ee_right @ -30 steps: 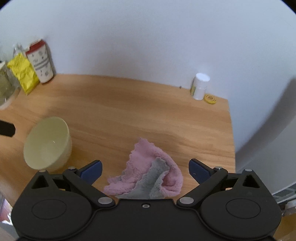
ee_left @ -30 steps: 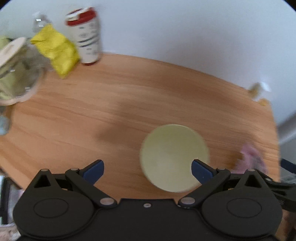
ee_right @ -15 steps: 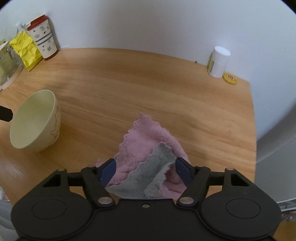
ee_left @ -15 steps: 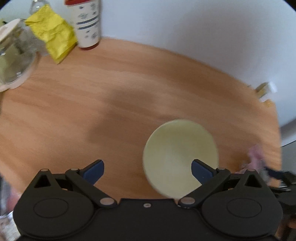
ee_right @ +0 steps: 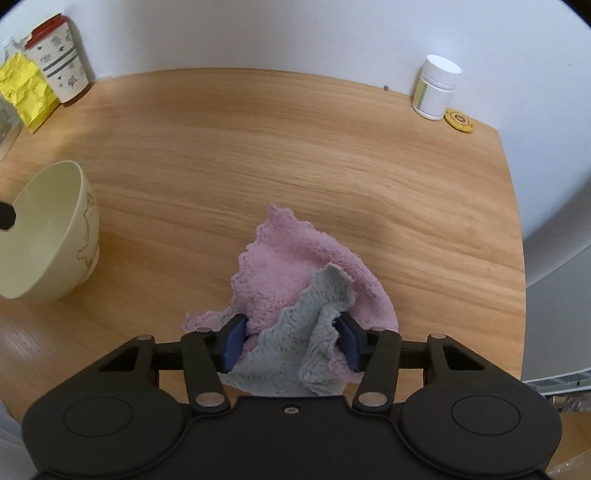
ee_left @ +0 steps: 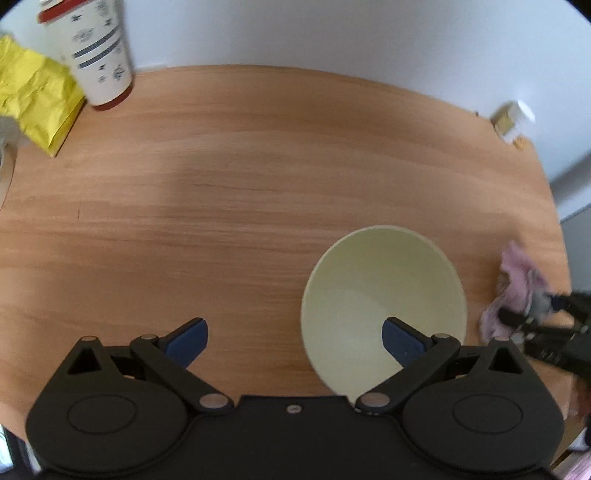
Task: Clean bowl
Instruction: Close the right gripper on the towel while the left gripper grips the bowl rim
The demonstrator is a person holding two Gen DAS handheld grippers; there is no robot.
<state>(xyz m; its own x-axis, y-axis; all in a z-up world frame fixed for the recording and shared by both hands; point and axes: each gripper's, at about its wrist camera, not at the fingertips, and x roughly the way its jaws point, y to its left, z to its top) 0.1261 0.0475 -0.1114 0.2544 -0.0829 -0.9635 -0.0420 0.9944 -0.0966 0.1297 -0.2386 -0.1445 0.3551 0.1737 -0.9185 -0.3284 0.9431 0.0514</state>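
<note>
A wooden table (ee_right: 332,155) is being backed by a white wall (ee_right: 258,33). At its far left corner, a patterned cup with a red lid (ee_left: 98,55) is being flanked by a crumpled yellow packet (ee_left: 35,99). At the far right, a white pill bottle (ee_right: 436,88) is being kept just beside a small yellow disc (ee_right: 459,119).
</note>
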